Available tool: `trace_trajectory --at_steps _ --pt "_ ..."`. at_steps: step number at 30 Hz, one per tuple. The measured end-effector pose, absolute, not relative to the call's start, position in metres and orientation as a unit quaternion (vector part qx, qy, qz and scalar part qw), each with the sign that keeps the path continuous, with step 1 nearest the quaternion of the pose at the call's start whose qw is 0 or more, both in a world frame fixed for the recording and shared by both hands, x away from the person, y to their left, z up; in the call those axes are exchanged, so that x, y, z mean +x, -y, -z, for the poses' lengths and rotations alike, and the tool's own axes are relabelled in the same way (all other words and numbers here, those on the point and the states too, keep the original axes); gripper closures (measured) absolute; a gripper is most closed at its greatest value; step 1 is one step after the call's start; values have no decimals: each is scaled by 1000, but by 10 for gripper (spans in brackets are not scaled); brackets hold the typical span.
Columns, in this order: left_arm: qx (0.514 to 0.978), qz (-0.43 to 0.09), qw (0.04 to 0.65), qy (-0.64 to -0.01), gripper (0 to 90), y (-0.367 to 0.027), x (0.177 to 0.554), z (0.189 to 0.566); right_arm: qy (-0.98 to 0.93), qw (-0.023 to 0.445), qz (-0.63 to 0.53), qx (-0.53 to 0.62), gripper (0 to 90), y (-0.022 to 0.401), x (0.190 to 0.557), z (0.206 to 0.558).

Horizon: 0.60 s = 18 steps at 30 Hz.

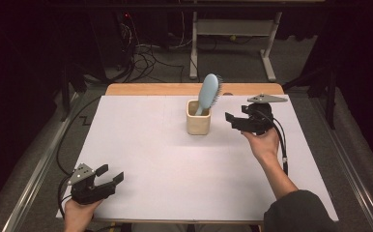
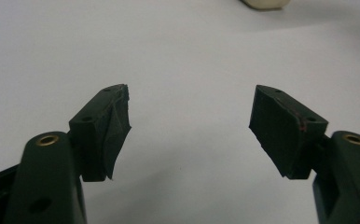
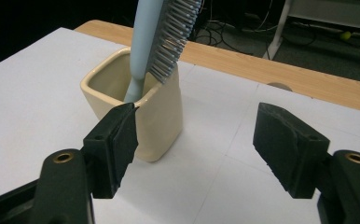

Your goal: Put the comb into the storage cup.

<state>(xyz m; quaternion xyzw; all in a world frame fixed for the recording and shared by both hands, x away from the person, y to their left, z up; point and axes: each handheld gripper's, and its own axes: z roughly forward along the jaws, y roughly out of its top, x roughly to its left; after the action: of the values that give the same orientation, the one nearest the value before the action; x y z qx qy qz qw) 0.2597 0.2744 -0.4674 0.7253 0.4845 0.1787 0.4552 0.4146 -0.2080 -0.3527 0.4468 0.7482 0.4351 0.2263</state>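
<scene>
Right gripper (image 1: 234, 121) open nr cup (image 1: 197, 123) w/ hairbrush (image 1: 208, 92).

A pale blue hairbrush (image 1: 208, 92) stands handle-down in a cream, square-mouthed cup (image 1: 197, 124) (glossy ceramic by the look of it), its bristled head leaning toward one o'clock above the rim. The cup sits upright on the white tabletop (image 1: 150, 154), just past centre, toward twelve o'clock.
</scene>
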Motion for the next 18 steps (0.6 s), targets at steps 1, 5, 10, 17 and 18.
trace_trajectory --at_steps 1,5,10,17,18 --pt "725 -179 455 -484 294 -275 260 467 -748 226 -436 447 309 209 414 353" --pt "725 -178 456 -484 294 -275 260 467 -747 229 -438 444 313 211 410 354" --pt "725 -178 456 -485 293 -275 260 467 -746 229 -439 444 315 215 406 356" --pt "726 -177 455 -485 293 -275 260 467 -745 227 -441 446 315 221 401 359" --pt "726 -177 455 -485 293 -275 260 468 -745 228 -440 446 315 221 400 359"
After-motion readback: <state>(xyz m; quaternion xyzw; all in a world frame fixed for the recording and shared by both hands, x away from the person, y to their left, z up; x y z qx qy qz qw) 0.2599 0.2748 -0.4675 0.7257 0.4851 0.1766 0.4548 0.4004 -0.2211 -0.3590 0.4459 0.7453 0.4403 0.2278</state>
